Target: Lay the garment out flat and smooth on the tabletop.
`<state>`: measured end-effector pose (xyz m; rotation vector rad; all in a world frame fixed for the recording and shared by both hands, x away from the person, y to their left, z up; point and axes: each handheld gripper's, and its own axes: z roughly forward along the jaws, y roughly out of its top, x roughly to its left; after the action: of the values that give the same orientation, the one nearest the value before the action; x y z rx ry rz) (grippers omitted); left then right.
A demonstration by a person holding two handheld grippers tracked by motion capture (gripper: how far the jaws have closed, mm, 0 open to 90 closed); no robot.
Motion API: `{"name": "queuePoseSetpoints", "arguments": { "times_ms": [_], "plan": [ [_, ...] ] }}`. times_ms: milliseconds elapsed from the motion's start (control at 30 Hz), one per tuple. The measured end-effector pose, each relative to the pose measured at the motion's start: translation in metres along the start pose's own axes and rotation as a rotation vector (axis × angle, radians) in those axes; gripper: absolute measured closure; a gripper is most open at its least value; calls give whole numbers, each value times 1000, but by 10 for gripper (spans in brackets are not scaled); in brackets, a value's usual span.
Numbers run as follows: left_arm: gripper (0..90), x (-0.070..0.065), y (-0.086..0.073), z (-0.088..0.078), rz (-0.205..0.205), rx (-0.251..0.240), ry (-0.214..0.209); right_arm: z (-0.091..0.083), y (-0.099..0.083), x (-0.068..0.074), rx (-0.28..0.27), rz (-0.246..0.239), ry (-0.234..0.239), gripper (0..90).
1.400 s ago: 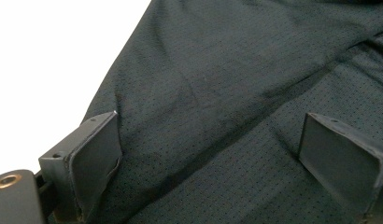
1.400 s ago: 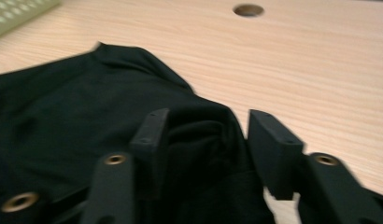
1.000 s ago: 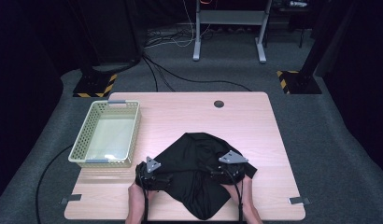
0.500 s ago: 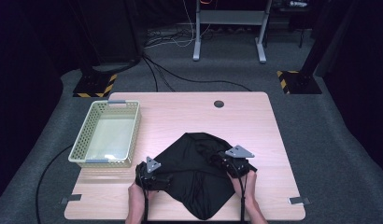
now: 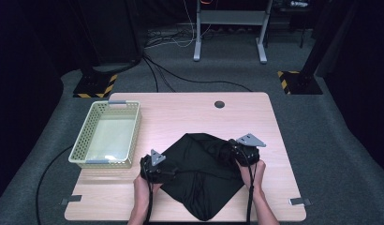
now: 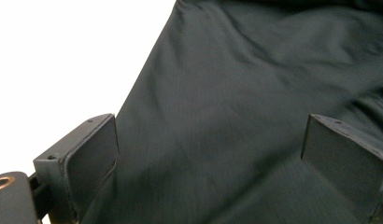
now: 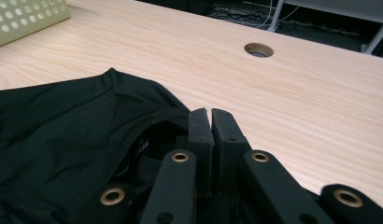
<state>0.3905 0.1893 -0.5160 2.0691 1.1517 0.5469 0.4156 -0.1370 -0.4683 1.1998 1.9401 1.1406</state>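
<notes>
Black T-shirt (image 5: pixel 199 176), matte knit, rumpled into a rough diamond, lies on the near middle of the pale wood-grain desk (image 5: pixel 180 112). Left gripper (image 6: pixel 210 154) stands wide, flat dark pads apart over the cloth at its left edge. Right gripper (image 7: pixel 211 114) has just closed, jaws together at the collar; cloth between them cannot be made out. Perforated pale-green plastic basket (image 5: pixel 80 149) sits far left.

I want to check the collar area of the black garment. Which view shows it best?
The right gripper view: the black garment shows its neckline and inner label just left of the closed right gripper. The high view shows the whole garment, small and dark. The left gripper view shows plain fabric between the open jaws.
</notes>
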Motion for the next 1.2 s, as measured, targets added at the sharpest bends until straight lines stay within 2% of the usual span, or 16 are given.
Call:
{"name": "queuePoseSetpoints", "arguments": {
  "times_ms": [67, 100, 133, 167, 400, 633, 867, 967, 1033, 1067, 1200],
  "plan": [
    [42, 1, 1, 9, 8, 42, 1, 1, 4, -3, -2, -4, -8, 873],
    [42, 2, -1, 12, 2, 48, -11, 1, 6, -5, -6, -12, -18, 874],
    [42, 4, -2, 13, -20, 44, -26, 1, 9, -8, -10, -14, -22, 874],
    [40, 6, -4, 12, -23, 39, -30, 2, 11, -11, -11, -9, -26, 874],
    [41, 7, -15, 2, -14, 28, -35, 7, 25, -30, -19, -4, -65, 877],
    [41, 12, -28, -12, -4, 27, -47, 13, 39, -52, -34, 23, -104, 877],
    [40, 16, -34, -18, 6, 27, -61, 25, 55, -73, -41, 41, -140, 877],
    [40, 18, -35, -19, 6, 26, -61, 35, 53, -81, -5, 74, -129, 872],
    [40, 18, -35, -19, 3, 25, -60, 40, 45, -82, 17, 96, -109, 813],
    [40, 18, -35, -19, 3, 26, -60, 42, 40, -81, 31, 106, -95, 745],
    [40, 18, -35, -19, 3, 26, -60, 37, 24, -76, 45, 134, -61, 611]
  ]
}}
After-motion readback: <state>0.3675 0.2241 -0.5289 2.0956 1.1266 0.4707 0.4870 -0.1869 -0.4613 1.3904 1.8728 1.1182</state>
